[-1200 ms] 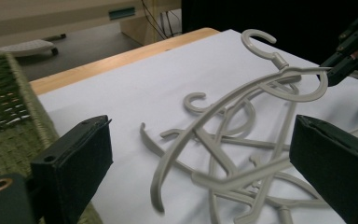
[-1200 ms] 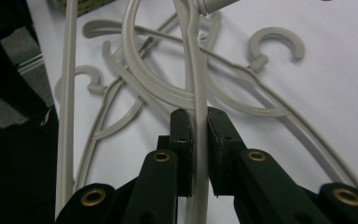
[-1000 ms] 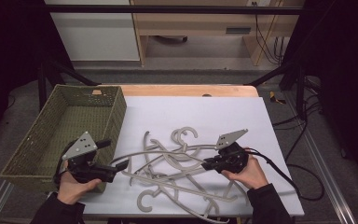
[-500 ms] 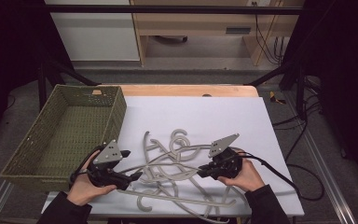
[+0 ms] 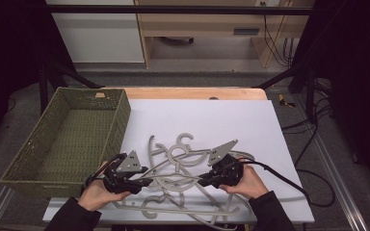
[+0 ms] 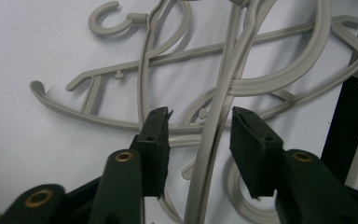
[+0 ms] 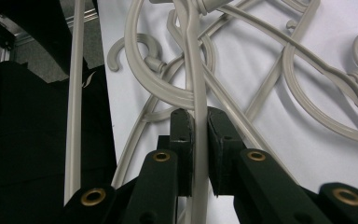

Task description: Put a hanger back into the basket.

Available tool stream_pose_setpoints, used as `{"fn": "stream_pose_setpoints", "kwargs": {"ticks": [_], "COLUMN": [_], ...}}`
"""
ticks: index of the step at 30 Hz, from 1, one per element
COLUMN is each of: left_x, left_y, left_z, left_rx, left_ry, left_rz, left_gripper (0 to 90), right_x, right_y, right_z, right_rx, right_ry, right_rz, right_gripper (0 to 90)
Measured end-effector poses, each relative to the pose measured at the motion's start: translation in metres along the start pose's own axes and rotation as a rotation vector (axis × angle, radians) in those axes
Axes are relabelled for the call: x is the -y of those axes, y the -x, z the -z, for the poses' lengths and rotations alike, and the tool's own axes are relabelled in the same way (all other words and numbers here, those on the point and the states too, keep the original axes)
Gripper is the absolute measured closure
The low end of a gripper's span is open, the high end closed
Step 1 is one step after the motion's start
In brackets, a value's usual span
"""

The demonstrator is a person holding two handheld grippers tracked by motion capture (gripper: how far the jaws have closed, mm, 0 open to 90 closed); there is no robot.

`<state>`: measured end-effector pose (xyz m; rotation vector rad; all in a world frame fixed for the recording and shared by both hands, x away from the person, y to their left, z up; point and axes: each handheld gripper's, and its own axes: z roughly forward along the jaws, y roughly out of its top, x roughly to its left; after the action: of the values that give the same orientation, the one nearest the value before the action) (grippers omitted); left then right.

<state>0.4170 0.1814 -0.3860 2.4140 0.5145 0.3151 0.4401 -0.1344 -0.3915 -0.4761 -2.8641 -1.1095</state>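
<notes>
Your right gripper (image 7: 196,122) has its two black jaws pressed tight on a thin bar of a smooth grey plastic clothes hanger (image 7: 196,70), the bar running straight up between the pads and off toward the hanger's neck. Your left gripper (image 6: 199,126) has just been closing its jaws, yet they are partly apart: a slim curved arm of the same kind of grey hanger (image 6: 223,102) passes between them, nearer the right-hand pad, with a gap showing on the other side, so nothing is clamped there. The pads are matte black blocks with squared edges, held by brass-coloured pins. Around both grippers lies a tangled heap of grey plastic hangers (image 5: 183,166), with rounded hooks, long bowed shoulders and flat crossbars that overlap one another; their surface is smooth with a dull sheen. From the high view the heap sits on the near middle of a white table top (image 5: 250,125), between your two hands, left hand (image 5: 96,192) and right hand (image 5: 248,180) both resting low at the table's near edge. Just left of the heap stands a rectangular olive-green woven basket (image 5: 33,159), its weave coarse and its walls sloping. Beyond the white top runs a pale wooden strip (image 5: 192,93), then a grey floor, a white cabinet (image 5: 96,31) and dark cables (image 5: 313,192) trailing at the right.
</notes>
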Motion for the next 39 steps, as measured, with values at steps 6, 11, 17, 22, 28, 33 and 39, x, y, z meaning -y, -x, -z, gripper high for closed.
{"fn": "stream_pose_setpoints", "kwargs": {"ticks": [6,11,17,22,28,33,39], "left_x": [0.000,-0.001,-0.001,-0.001,-0.003,-0.005,-0.005], "left_y": [0.003,0.007,0.010,0.016,0.022,0.026,0.025], "left_z": [-0.007,-0.009,-0.007,-0.003,0.000,0.007,0.012], "left_rx": [0.003,-0.004,-0.015,-0.005,0.011,0.000,-0.031], "left_ry": [-0.038,-0.046,-0.047,-0.033,-0.004,0.025,0.062], "left_rz": [-0.024,-0.049,-0.078,-0.092,-0.082,-0.065,-0.019], "left_gripper": [67.5,74.6,76.7,79.0,81.9,82.1,82.2], "right_x": [0.000,0.000,0.000,0.000,0.002,0.002,0.004], "right_y": [-0.001,-0.001,0.000,0.001,0.004,0.003,0.005], "right_z": [-0.001,-0.002,-0.002,0.002,0.009,0.013,0.020], "right_rx": [-0.005,-0.005,0.002,0.042,0.096,0.125,0.150], "right_ry": [-0.007,0.000,0.009,0.024,0.067,0.108,0.193], "right_rz": [0.015,0.014,0.023,0.000,-0.012,-0.022,-0.048], "right_gripper": [82.2,82.2,81.3,77.0,72.2,68.2,56.5]}}
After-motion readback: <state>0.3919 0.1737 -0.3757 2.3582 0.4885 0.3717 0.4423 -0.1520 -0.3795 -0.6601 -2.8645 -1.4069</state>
